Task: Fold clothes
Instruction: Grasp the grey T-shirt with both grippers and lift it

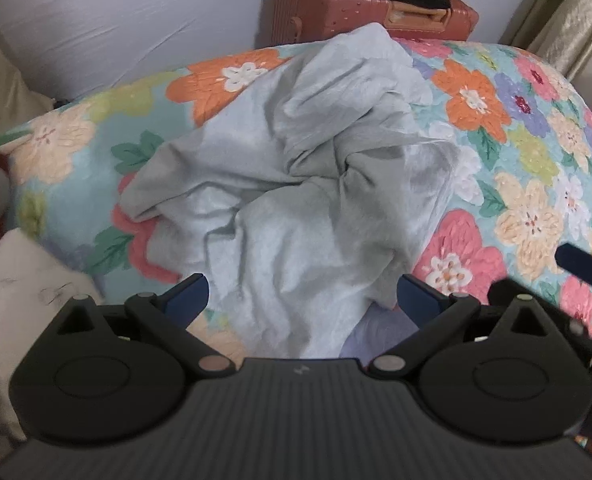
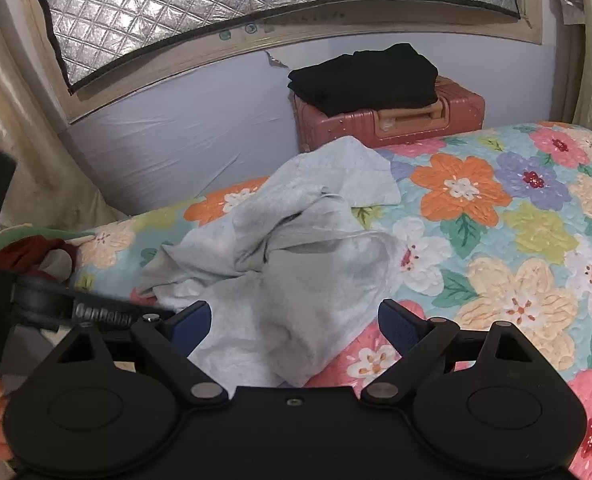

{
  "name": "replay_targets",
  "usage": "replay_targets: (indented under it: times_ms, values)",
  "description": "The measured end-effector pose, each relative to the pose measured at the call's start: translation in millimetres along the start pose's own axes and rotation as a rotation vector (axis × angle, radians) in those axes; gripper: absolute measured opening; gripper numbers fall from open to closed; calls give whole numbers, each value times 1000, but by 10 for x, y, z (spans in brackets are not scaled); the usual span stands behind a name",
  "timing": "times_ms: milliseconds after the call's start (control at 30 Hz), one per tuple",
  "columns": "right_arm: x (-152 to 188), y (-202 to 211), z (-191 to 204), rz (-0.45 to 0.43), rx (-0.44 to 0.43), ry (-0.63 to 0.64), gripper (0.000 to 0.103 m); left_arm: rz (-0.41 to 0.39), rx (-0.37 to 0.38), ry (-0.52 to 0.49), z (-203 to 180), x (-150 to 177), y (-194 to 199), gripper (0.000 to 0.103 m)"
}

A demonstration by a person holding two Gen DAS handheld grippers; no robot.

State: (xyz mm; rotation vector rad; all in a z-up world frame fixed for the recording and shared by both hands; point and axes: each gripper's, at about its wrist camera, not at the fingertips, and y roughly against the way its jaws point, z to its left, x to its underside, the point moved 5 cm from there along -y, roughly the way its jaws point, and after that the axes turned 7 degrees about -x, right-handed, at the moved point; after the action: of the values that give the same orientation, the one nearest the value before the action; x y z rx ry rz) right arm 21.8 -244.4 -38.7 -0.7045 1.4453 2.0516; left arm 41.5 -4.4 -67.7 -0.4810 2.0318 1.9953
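Note:
A crumpled pale grey-blue garment (image 1: 296, 184) lies in a heap on the floral quilt (image 1: 495, 128). It also shows in the right wrist view (image 2: 288, 264). My left gripper (image 1: 301, 298) is open and empty, its blue pads just above the garment's near edge. My right gripper (image 2: 294, 322) is open and empty, hovering over the garment's near end. The right gripper's fingertip (image 1: 575, 260) shows at the right edge of the left wrist view. The left gripper's body (image 2: 76, 312) shows at the left of the right wrist view.
A pink suitcase (image 2: 395, 120) stands behind the bed with folded black clothes (image 2: 363, 76) on top. A quilted silver window cover (image 2: 256, 0) and curtains (image 2: 16, 140) are behind. A white cloth (image 1: 24, 280) and red items (image 2: 32, 256) lie at the bed's left side.

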Motion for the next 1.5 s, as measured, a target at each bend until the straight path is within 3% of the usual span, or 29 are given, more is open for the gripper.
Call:
replay_targets:
  times_ms: [100, 200, 400, 633, 767, 933, 1133, 1300, 1367, 1433, 1467, 1500]
  values:
    - [106, -111, -144, 37, -11, -56, 94, -4, 45, -10, 16, -65, -108, 101]
    - [167, -161, -342, 65, -44, -195, 94, -1, 164, 50, 201, -248, -224, 101]
    - [200, -332, -637, 61, -153, -457, 95, -30, 85, 92, 832, -576, -601, 95]
    - [585, -890, -822, 46, -193, -770, 95, -12, 177, 282, 1203, -484, -1013, 96]
    - [745, -1069, -866, -9, -221, -906, 95, -65, 182, 357, 1277, -586, -1150, 97]
    - [627, -1444, -852, -58, -238, -920, 97, -118, 192, 332, 1162, -857, -1286, 101]
    - [403, -1738, -752, -81, -216, -887, 97, 16, 159, 329, 918, -918, -1711, 102]
    - [357, -1833, -858, -72, -236, -890, 97, 48, 196, 285, 673, -855, -1775, 93]
    - [362, -1843, -887, -86, -238, -920, 97, 54, 236, 314, 665, -854, -1780, 78]
    - [360, -1836, -879, -96, -234, -924, 94, 76, 304, 364, 676, -844, -1788, 69]
    - [366, -1827, -869, -100, -232, -916, 87, 88, 336, 386, 660, -823, -1792, 64]
    - [371, -1825, -857, -100, -234, -908, 73, 103, 373, 404, 638, -805, -1791, 61]
